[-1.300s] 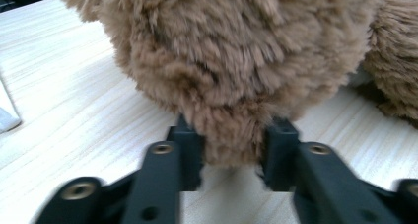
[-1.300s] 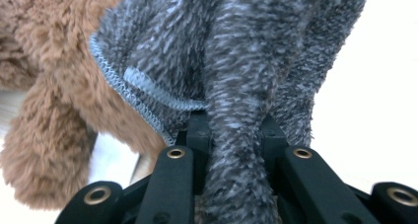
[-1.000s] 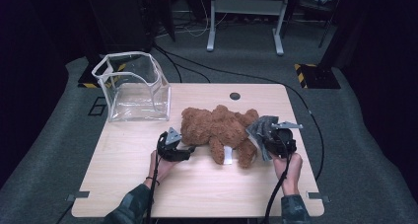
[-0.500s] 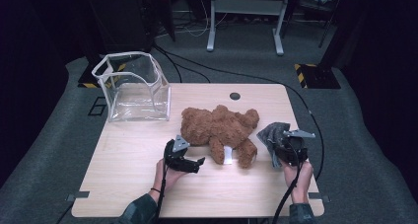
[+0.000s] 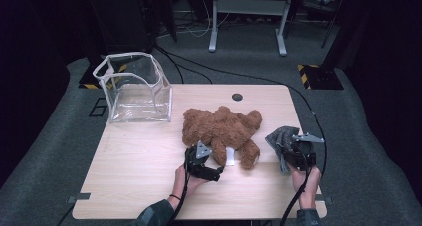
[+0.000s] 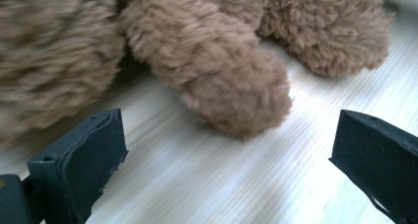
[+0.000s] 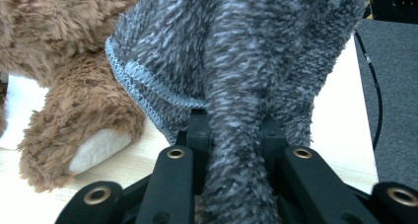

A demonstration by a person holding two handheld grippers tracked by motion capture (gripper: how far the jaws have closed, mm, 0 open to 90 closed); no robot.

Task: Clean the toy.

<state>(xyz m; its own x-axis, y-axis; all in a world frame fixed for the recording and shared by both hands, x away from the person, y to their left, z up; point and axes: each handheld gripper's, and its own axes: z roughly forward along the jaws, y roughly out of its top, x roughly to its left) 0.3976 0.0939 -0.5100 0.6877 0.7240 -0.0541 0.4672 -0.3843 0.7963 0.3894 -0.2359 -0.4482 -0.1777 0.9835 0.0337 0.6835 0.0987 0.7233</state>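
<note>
So the right gripper (image 5: 287, 147) is sitting at about 4 o'clock on the table (image 5: 139, 176), and its jaws are clamping down on a fuzzy grey cloth (image 5: 278, 140); in the right gripper view the cloth (image 7: 246, 66) is bunching up between the two black jaws and flopping over the top of them, with a stitched hem running down its left side. The brown teddy bear (image 5: 221, 129) is lying flat near the middle of the table, head end pointing toward 3 o'clock, with a white tag (image 5: 229, 157) poking out from under it toward 6 o'clock. One bear leg is ending just beside the cloth, at 9 o'clock from it, and the right gripper view is showing that leg's pale sole (image 7: 98, 147). The left gripper (image 5: 214, 172) is resting at roughly 6 o'clock from the bear, jaws spread wide and gripping nothing, having just been opening up. In the left gripper view the bear (image 6: 212, 71) is lying just past the jaw tips with bare wood between the jaws, one plush limb pointing down toward the gap. A clear plastic bin (image 5: 134, 89) is standing at 10 o'clock on the table, well apart from both grippers
</note>
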